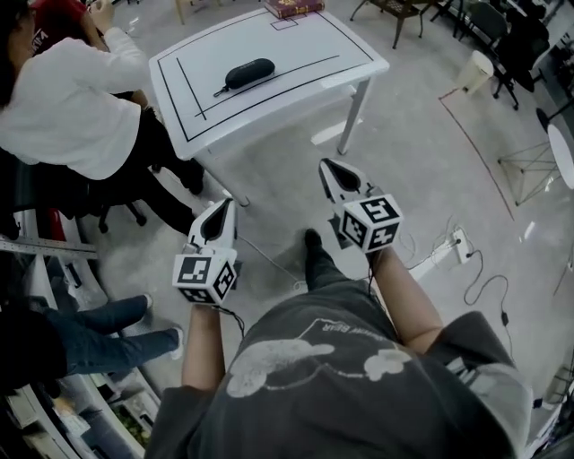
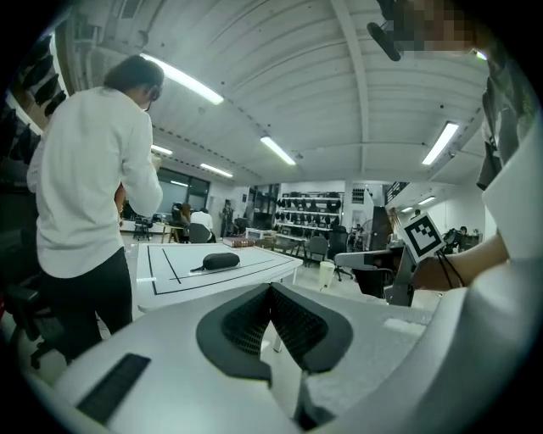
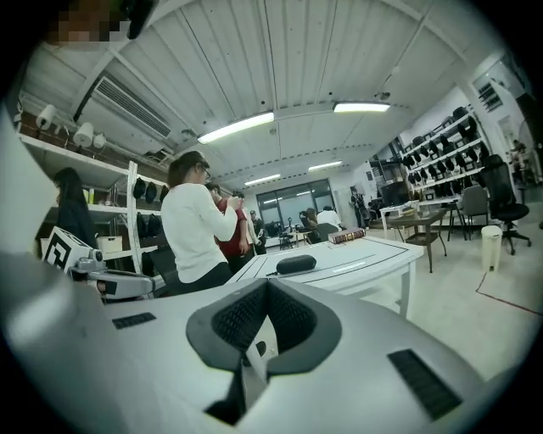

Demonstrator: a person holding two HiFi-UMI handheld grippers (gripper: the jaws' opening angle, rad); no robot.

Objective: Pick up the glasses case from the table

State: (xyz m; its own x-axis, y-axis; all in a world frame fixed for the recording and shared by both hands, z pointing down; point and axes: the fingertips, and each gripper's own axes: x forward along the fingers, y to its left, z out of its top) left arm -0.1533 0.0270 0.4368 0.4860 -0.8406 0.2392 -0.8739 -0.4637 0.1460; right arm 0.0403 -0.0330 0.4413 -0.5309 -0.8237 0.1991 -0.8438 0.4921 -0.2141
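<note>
The black glasses case lies on the white table, inside a black outline drawn on the top. Both grippers hang in the air over the floor, well short of the table. The left gripper and the right gripper both point toward it, each shut with nothing between the pads. In the left gripper view the glasses case sits far beyond the closed left gripper. It is likewise far past the right gripper where the glasses case shows in the right gripper view.
A person in a white shirt stands at the table's left side. A reddish book lies at the table's far edge. A white bin and chairs stand to the right, and cables lie on the floor.
</note>
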